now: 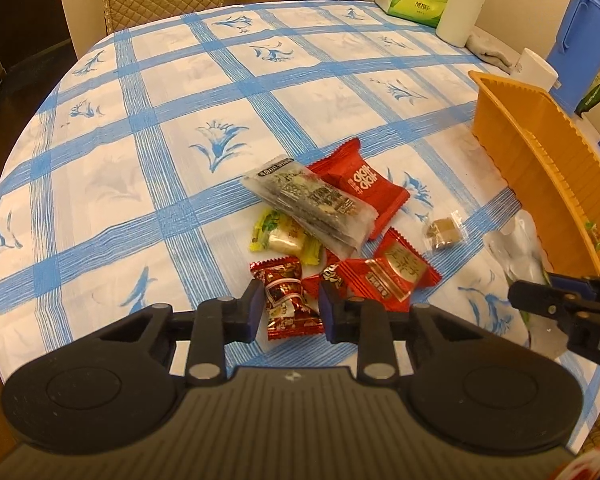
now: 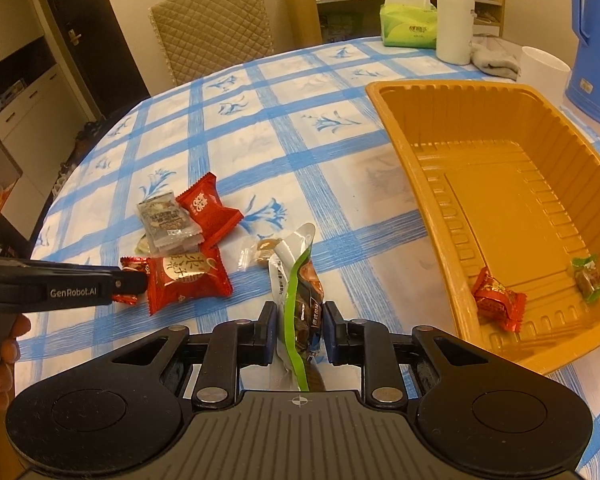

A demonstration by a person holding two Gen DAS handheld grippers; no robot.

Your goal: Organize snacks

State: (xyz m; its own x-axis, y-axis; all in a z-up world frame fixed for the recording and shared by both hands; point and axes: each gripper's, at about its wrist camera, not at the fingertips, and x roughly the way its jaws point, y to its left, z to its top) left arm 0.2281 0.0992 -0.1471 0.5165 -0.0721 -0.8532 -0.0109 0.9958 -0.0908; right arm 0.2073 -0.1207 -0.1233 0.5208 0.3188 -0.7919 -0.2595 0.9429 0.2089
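Nearly closed, left tool (image 1: 287, 309) around red-wrapped candy (image 1: 288, 300).

Checked blue-and-white table (image 1: 160, 128), snack pile (image 1: 324, 232), orange tray (image 2: 440, 200), white thermos (image 2: 454, 20)

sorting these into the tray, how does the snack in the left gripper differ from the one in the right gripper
The left gripper closes around a small, glossy dark-red candy lying on the table among the pile. The right gripper pinches a longer clear-and-green packet, standing on edge and apparently lifted clear of the cloth. Both are sealed wrapped snacks outside the orange tray.
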